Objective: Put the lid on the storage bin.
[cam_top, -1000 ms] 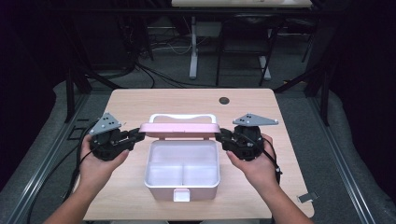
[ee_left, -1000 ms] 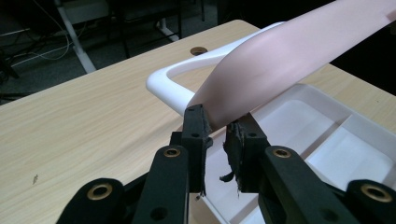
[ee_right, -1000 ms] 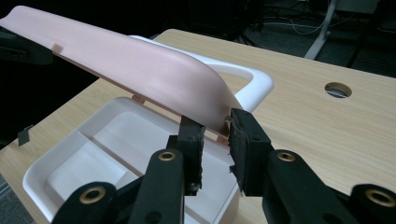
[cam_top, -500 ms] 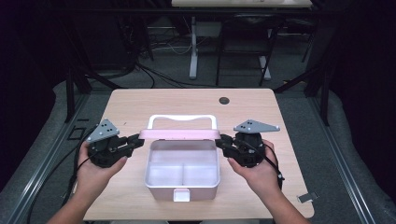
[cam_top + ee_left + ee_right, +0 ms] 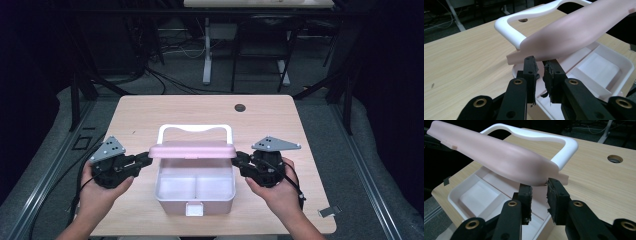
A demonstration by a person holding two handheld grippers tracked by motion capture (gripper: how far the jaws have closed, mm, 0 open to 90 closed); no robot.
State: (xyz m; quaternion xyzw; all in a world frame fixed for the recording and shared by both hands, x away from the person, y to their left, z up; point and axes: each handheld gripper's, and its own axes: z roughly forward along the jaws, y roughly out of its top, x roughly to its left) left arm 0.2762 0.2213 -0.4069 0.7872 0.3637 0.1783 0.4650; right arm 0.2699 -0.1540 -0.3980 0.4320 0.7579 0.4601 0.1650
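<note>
Pink lid (image 5: 192, 149) over the box (image 5: 195, 192): light, stiff, slick plastic. Left gripper (image 5: 145, 159) & right gripper (image 5: 239, 160) jaws clench its end lips; best spot.

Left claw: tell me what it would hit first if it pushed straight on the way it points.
Most likely the pink lid: the left claw points at the lid's near corner edge. Past that lie the white handle and the open box.

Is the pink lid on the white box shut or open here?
Open: the pink plastic lid is tilted up at the back, exposing the white box's empty divided interior.
</note>
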